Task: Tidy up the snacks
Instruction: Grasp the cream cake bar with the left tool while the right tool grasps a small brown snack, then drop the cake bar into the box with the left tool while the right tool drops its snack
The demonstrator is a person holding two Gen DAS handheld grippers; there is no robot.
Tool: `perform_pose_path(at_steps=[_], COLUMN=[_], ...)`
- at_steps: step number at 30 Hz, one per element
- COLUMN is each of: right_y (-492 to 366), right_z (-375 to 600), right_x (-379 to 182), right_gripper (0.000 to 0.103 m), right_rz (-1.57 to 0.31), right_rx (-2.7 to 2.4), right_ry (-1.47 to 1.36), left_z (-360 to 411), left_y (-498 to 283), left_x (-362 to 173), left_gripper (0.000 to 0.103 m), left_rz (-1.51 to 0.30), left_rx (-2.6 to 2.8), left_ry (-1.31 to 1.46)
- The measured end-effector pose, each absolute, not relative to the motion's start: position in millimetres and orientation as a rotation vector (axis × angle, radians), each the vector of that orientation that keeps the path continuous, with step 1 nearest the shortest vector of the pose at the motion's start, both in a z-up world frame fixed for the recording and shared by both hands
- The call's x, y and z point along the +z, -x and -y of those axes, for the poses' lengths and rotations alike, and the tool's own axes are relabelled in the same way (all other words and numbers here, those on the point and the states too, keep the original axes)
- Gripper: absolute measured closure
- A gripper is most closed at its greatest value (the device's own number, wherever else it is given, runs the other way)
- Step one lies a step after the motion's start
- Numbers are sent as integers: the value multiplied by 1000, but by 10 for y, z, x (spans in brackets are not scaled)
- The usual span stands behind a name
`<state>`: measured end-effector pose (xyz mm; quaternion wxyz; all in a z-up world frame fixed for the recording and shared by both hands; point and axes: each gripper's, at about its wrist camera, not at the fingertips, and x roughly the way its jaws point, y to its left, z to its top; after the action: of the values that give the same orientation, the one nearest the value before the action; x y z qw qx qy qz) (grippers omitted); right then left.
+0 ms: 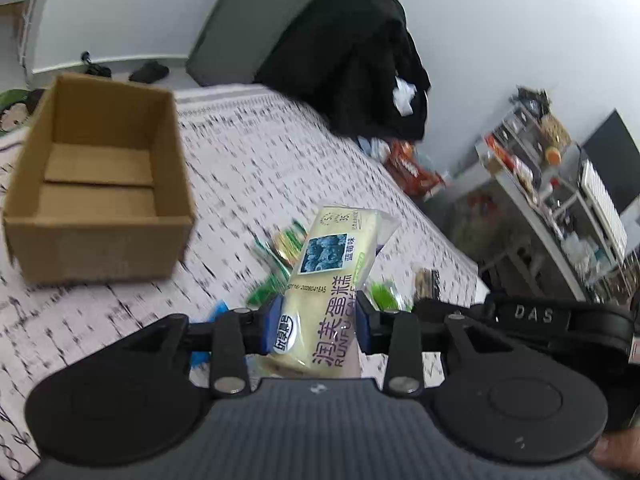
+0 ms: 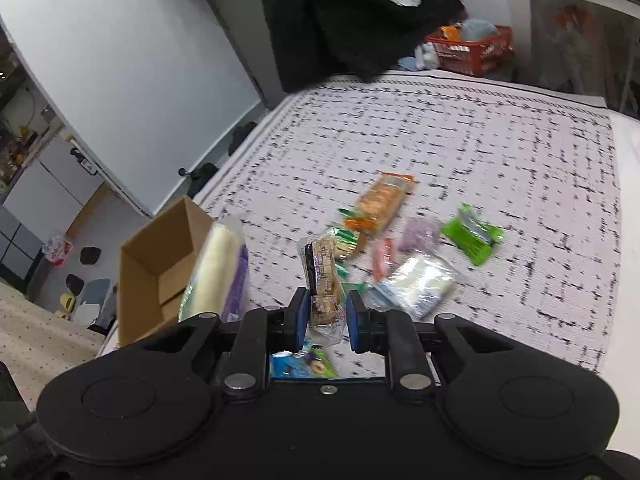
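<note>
The left gripper [image 1: 318, 322] jaws clamp a cake packet [image 1: 332, 276]; the right gripper [image 2: 327, 316] jaws pinch a cracker pack [image 2: 322, 276], both above the bed [image 2: 500, 140]. Slippery wrappers could slide free before reaching the box [image 1: 100, 184].

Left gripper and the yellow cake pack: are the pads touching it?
Touching. The left wrist view shows both blue pads of the left gripper pressed against the sides of the cake pack, which hangs lifted above the mat.
</note>
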<state>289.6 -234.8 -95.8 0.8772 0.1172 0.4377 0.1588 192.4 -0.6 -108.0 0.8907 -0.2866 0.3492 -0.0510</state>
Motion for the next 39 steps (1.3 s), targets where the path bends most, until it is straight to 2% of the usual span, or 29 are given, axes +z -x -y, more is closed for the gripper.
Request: perform_pose_path(at_steps=[18, 35, 37, 39], right_y=[-2902, -3174, -3191, -3201], right_z=[1502, 755, 693, 652], right_x=[-841, -1100, -1118, -1145], right_gripper=[83, 83, 82, 76], right_rz=[-881, -941, -950, -966], right_rx=[442, 543, 567, 572], right_ry=[-178, -163, -156, -146], left_z=[-725, -1349, -1386, -1422], left_y=[-1785, -1786, -1805, -1825], left_x=[-901, -1197, -1222, -1260], left_gripper=[66, 66, 66, 64], left_rz=[-585, -566, -575, -590], left_rx=[20, 199, 223, 247], left_ry=[717, 887, 893, 906])
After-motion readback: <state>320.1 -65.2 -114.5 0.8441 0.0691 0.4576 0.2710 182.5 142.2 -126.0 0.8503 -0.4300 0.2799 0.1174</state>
